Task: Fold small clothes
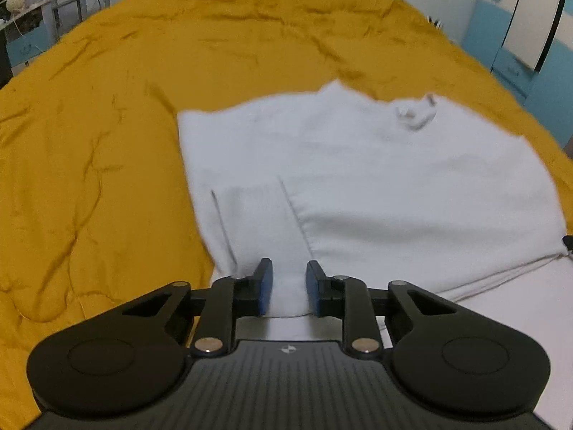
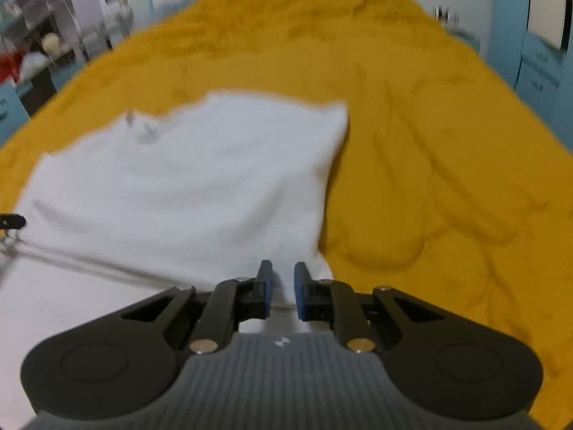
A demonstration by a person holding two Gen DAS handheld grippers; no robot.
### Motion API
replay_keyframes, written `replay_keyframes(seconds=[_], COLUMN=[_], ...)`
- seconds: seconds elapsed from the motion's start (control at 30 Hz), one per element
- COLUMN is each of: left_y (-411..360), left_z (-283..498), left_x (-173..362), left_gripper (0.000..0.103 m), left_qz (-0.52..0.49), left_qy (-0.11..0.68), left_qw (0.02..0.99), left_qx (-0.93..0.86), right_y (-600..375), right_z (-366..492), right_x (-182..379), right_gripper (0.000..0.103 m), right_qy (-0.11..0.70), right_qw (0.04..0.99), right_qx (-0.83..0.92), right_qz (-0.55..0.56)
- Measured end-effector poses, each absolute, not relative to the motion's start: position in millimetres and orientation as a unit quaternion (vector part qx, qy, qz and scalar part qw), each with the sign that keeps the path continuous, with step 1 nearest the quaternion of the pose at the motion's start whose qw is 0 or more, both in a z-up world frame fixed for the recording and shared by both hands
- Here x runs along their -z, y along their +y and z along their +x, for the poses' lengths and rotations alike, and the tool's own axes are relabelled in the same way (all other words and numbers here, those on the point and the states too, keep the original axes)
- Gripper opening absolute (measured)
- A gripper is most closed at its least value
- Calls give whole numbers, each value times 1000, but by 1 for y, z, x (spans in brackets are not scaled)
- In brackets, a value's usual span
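Both grippers hang low over the near edge of one white garment (image 1: 358,179) spread on a bed under a mustard-yellow bedspread (image 1: 89,179).

Left gripper (image 1: 288,286): its blue pads stand apart with a strip of the white cloth lying between them; a gap shows on each side of the strip, so the pads do not press on it. To its left the garment's side edge runs up and away, and beyond that edge lies wide, wrinkled yellow bedspread with nothing on it out to the bed's border. A sleeve-like flap lies folded onto the body of the garment, just ahead of the fingers.

Right gripper (image 2: 283,288): the pads are drawn close on the near corner of the same white garment (image 2: 186,186), pinching the cloth. The garment's right edge rises from that corner to a far corner, and to the right of it the bedspread (image 2: 447,179) lies in soft ridges and folds, otherwise bare to the bed's edge. This view is blurred.

A small tag or loop sits at the garment's far edge. Past the bed stand blue and white cabinet doors (image 1: 519,28) on the right and shelving with small items on the left, well apart from the cloth.

Count: one garment, two grippers, one bed.
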State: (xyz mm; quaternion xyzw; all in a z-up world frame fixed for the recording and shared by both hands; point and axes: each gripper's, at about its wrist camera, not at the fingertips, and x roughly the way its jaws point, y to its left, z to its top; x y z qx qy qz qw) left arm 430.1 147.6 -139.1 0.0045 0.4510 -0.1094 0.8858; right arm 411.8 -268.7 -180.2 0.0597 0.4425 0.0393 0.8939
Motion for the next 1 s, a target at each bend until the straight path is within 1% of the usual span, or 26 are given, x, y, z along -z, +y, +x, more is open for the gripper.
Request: replay_keyframes(seconds=[0.07, 0.2, 0.3, 0.33, 0.4, 0.53, 0.57, 0.7, 0.77, 0.83, 0.93, 0.97, 1.0], left_y=[149, 147, 145, 145, 149, 146, 144, 130, 121, 111, 98, 96, 94], left_z=[434, 435, 428, 421, 405, 368, 356, 306, 276, 250, 214, 203, 193], left_x=[142, 136, 127, 122, 108, 80, 72, 41, 31, 28, 33, 35, 38], left_gripper=[28, 27, 27, 27, 28, 28, 29, 36, 41, 48, 53, 55, 59], left_qz=[-2, 21, 47, 50, 46, 70, 74, 88, 97, 108, 136, 144, 153], left_qy=[465, 493, 500, 496, 484, 454, 445, 408, 390, 380, 377, 379, 381], left_qw=[879, 865, 862, 863, 869, 881, 884, 895, 898, 897, 887, 883, 878], left_qx=[103, 88, 74, 78, 92, 116, 124, 156, 177, 197, 230, 237, 247], right_y=[-271, -268, -268, -268, -267, -263, -261, -251, -244, -238, -228, -225, -223], right_z=[412, 408, 401, 396, 381, 344, 334, 285, 261, 236, 203, 191, 179], right_x=[183, 177, 165, 159, 145, 109, 100, 65, 54, 48, 48, 49, 51], right_gripper=[3, 3, 2, 4, 12, 14, 16, 28, 31, 35, 40, 43, 45], right_qy=[447, 465, 472, 469, 457, 433, 426, 398, 391, 389, 391, 393, 394], right_qw=[892, 884, 881, 882, 889, 899, 902, 911, 911, 909, 904, 903, 901], right_qx=[-37, -34, -28, -29, -37, -64, -72, -107, -123, -141, -156, -158, -160], right_qz=[62, 40, 26, 20, 14, 2, -3, -25, -39, -52, -71, -77, -84])
